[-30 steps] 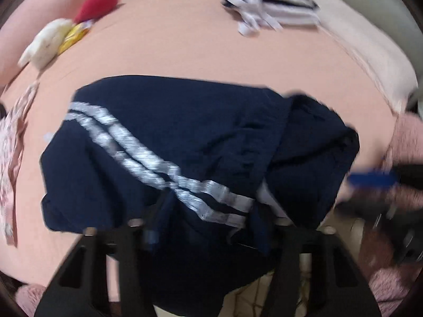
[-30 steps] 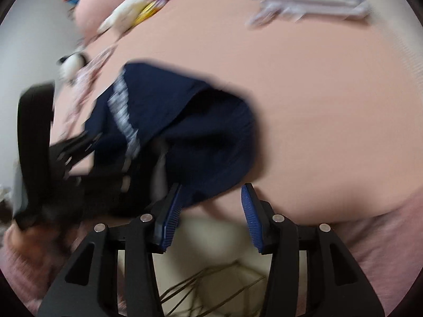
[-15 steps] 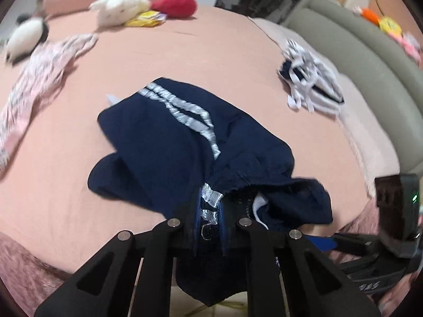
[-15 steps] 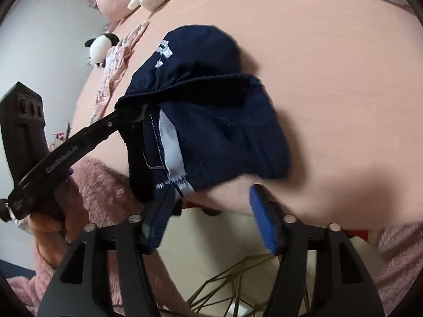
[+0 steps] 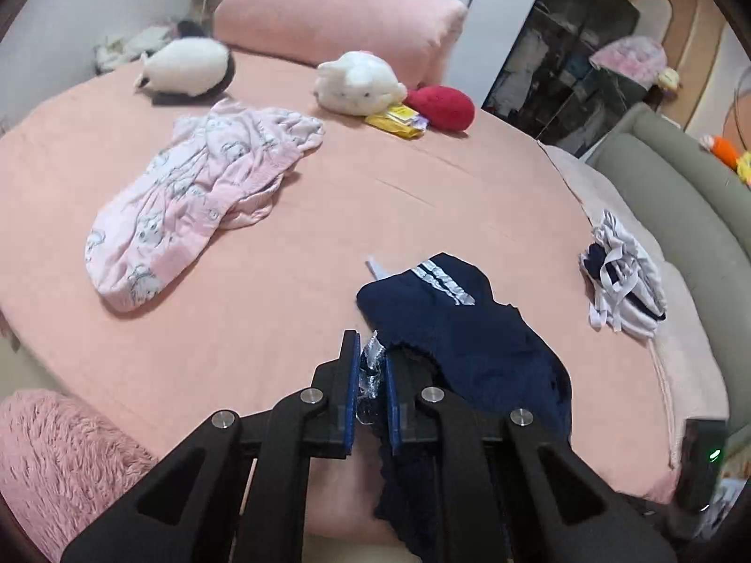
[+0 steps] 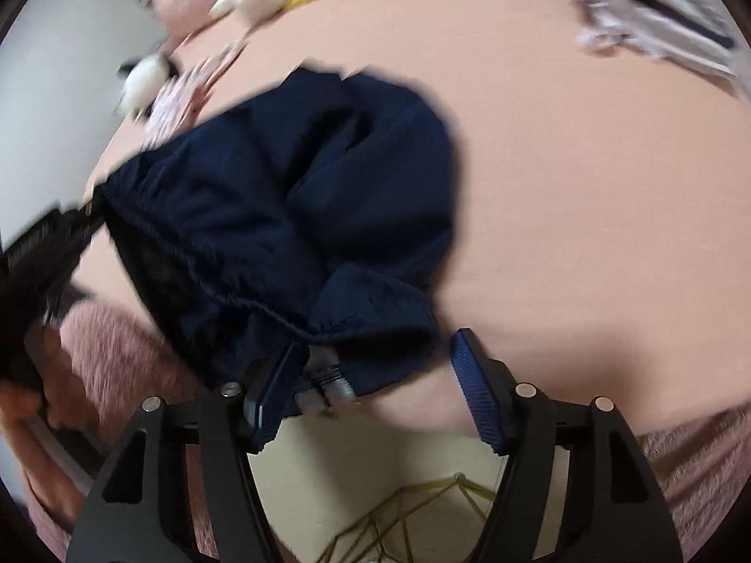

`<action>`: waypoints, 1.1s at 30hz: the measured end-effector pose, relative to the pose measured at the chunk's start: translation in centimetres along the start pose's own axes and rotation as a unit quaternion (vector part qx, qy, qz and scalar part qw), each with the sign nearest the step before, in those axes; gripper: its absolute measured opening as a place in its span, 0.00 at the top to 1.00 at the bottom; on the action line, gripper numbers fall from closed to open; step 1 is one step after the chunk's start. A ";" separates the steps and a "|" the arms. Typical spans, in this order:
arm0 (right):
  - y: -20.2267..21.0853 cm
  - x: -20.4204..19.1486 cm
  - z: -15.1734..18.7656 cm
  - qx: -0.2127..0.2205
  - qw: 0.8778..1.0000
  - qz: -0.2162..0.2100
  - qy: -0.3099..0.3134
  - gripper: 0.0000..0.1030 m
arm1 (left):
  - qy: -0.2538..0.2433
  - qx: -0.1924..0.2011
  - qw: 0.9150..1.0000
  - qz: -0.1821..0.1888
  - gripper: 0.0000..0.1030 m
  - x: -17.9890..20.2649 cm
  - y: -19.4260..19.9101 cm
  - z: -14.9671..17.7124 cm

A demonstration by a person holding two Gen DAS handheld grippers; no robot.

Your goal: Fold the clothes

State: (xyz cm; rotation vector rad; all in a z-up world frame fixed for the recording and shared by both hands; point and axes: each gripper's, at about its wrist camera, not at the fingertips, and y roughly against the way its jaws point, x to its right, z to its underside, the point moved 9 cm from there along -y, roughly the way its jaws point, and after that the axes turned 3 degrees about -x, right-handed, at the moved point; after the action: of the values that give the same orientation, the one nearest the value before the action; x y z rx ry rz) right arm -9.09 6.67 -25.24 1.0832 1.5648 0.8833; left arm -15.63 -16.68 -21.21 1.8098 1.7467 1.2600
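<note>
Since the earlier frame, left gripper (image 5: 372, 377) fingers have closed onto the crumpled navy silver-striped shorts (image 5: 474, 342) at the pink bed (image 5: 328, 197) edge; right gripper (image 6: 371, 387) fingers stand wide, shorts' hem between them. No legible writing.

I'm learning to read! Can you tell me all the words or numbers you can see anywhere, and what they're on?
None of it can be read for sure.
White lettering on the left gripper: too blurred in the right wrist view.
Yellow packet by the white plush toy: print too small.
Navy shorts: silver stripes only, no words.
Pink pajamas: cartoon pictures, no words.
</note>
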 end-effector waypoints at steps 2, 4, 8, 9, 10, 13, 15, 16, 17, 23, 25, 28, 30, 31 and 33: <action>-0.5 -0.9 -0.2 0.006 0.999 0.021 0.027 0.37 | 0.002 -0.033 0.999 0.016 0.88 0.1 -1.1 0.6; -0.5 -1.2 -0.9 0.026 0.996 0.058 0.067 0.70 | -0.018 -0.083 0.996 0.002 0.88 0.0 -2.9 1.9; 1.1 0.6 -2.2 0.058 0.987 0.126 0.087 0.85 | -0.033 -0.159 0.986 -0.031 0.88 -0.9 -5.4 4.9; 2.3 1.8 -2.5 0.072 0.984 0.143 0.082 0.85 | -0.037 -0.153 0.987 -0.025 0.88 -0.5 -5.2 4.8; 3.4 2.9 -2.9 0.084 0.981 0.155 0.077 0.85 | -0.041 -0.147 0.988 -0.019 0.88 -0.2 -5.0 4.7; 7.1 6.2 -4.0 0.120 0.973 0.190 0.060 0.88 | -0.065 -0.130 0.989 -0.022 0.95 1.3 -4.3 3.5; 9.9 7.6 -5.4 0.143 0.972 0.181 0.039 0.88 | -0.086 -0.103 0.991 -0.015 0.95 3.2 -3.0 0.7; 11.8 7.9 -6.9 0.161 0.970 0.179 0.034 0.88 | -0.097 -0.085 0.992 -0.010 0.95 4.3 -2.2 -1.1; 13.8 8.1 -8.3 0.178 0.968 0.176 0.029 0.89 | -0.108 -0.068 0.992 -0.004 0.95 5.5 -1.3 -2.9; 26.3 2.9 -16.4 0.313 0.936 0.155 0.041 0.88 | -0.166 0.108 0.980 0.030 0.95 12.5 10.6 -15.2; 30.4 1.3 -16.9 0.355 0.922 0.145 0.050 0.88 | -0.176 0.149 0.972 0.033 0.95 13.7 14.0 -17.2; 33.6 0.1 -16.5 0.389 0.908 0.146 0.055 0.86 | -0.183 0.168 0.968 0.040 0.94 14.4 16.1 -17.5; 32.3 0.6 -15.1 0.373 0.915 0.149 0.046 0.83 | -0.183 0.148 0.971 0.036 0.94 13.3 15.0 -15.2; 31.0 1.1 -14.2 0.357 0.921 0.151 0.040 0.83 | -0.179 0.127 0.975 0.032 0.94 12.5 13.6 -13.6; 27.1 2.7 -12.0 0.314 0.937 0.151 0.025 0.83 | -0.162 0.063 0.985 0.021 0.94 10.3 9.6 -9.4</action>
State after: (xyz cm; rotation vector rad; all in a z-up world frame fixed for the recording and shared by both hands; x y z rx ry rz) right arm -15.17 17.93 1.65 1.8040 1.8067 0.6123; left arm -18.17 -12.19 -5.06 2.0005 1.6417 0.8263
